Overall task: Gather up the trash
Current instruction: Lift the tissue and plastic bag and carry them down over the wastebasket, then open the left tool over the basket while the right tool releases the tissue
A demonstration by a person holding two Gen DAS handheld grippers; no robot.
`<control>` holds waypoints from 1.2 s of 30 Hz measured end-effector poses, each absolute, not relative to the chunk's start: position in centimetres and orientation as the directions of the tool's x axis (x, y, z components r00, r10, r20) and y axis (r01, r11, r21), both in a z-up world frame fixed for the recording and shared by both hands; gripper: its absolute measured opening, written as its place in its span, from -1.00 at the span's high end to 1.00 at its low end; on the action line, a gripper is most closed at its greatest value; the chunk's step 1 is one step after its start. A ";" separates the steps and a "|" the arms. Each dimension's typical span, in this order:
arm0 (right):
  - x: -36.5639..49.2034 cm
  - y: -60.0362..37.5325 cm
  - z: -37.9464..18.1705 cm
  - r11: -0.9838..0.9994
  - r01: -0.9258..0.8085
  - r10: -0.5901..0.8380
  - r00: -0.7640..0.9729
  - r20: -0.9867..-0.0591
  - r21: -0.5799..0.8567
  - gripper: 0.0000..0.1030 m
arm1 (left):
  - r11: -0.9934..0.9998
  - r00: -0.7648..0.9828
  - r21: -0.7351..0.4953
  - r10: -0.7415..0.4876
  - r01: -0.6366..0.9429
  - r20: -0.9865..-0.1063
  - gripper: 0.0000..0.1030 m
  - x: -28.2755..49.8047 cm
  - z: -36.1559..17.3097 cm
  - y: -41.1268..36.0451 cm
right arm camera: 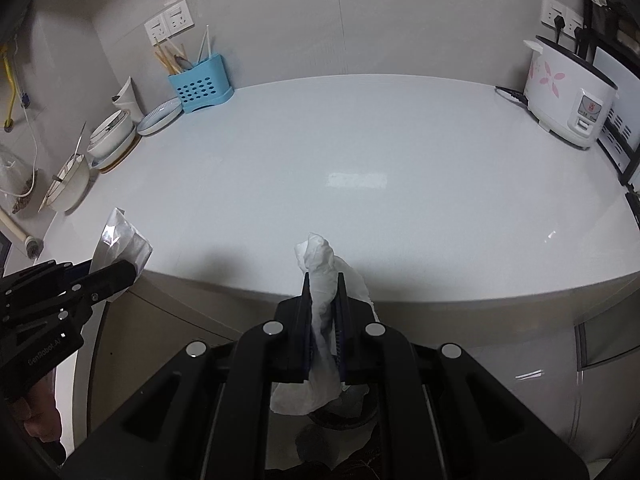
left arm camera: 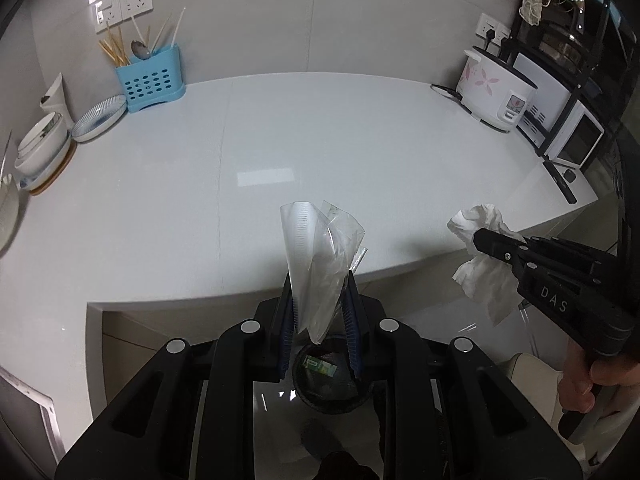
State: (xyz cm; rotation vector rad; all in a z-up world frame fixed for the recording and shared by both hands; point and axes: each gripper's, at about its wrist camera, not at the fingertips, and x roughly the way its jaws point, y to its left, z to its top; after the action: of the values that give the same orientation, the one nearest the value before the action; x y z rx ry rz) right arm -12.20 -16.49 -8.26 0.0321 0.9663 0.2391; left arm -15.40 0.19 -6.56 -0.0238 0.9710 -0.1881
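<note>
Your wrapper (left arm camera: 320,268) is clear crinkled film, standing up past the counter (left arm camera: 320,140) edge; your tissue (right arm camera: 320,312) is white and crumpled, drooping below the grip. A dark bin (left arm camera: 330,380) sits on the floor directly under both. On the counter, a blue caddy (left arm camera: 151,76) stands at 10 o'clock, bowls (left arm camera: 44,148) at 9, a cooker (left arm camera: 496,88) at 2; nothing blocks you. Your left gripper (left arm camera: 320,304) is narrowed onto the wrapper; your right gripper (right arm camera: 323,312) is nearly closed, pinching the tissue.
</note>
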 end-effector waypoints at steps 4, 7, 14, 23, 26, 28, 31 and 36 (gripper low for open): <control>-14.5 -16.2 -10.0 0.974 -0.181 0.213 0.512 -0.832 0.138 0.85 | 0.982 0.528 -0.115 -0.179 0.152 -0.830 0.59 -17.2 -8.5 0.4; -15.8 -16.3 -11.7 0.975 -0.178 0.204 0.493 -0.846 0.131 0.85 | 0.978 0.512 -0.141 -0.201 0.154 -0.835 0.59 -18.1 -10.7 0.3; -17.6 -17.0 -19.1 0.978 -0.166 0.180 0.394 -0.901 0.123 0.84 | 0.974 0.484 -0.166 -0.222 0.156 -0.847 0.59 -19.7 -17.9 -0.4; -17.5 -17.9 -32.9 0.980 -0.168 0.155 0.282 -0.947 0.111 0.84 | 0.974 0.390 -0.181 -0.222 0.138 -0.894 0.59 -20.2 -32.2 -2.7; -17.1 -18.2 -38.8 0.977 -0.182 0.159 0.253 -0.954 0.115 0.84 | 0.974 0.365 -0.186 -0.220 0.127 -0.905 0.59 -19.7 -38.1 -3.5; -16.9 -18.4 -42.4 0.974 -0.191 0.169 0.241 -0.956 0.124 0.85 | 0.975 0.353 -0.185 -0.216 0.121 -0.910 0.59 -19.3 -42.1 -4.1; -16.4 -18.5 -48.4 0.970 -0.210 0.170 0.227 -0.959 0.122 0.84 | 0.976 0.336 -0.188 -0.215 0.111 -0.917 0.59 -18.6 -48.0 -5.2; -15.9 -19.2 -55.7 0.964 -0.232 0.175 0.199 -0.964 0.127 0.85 | 0.973 0.293 -0.214 -0.229 0.084 -0.928 0.59 -18.0 -57.4 -6.8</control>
State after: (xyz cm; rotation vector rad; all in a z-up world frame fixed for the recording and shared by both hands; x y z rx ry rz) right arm -15.86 -19.16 -55.68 -0.0502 1.3405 0.2848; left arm -18.03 -6.81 -57.38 -0.1324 1.2577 -0.2094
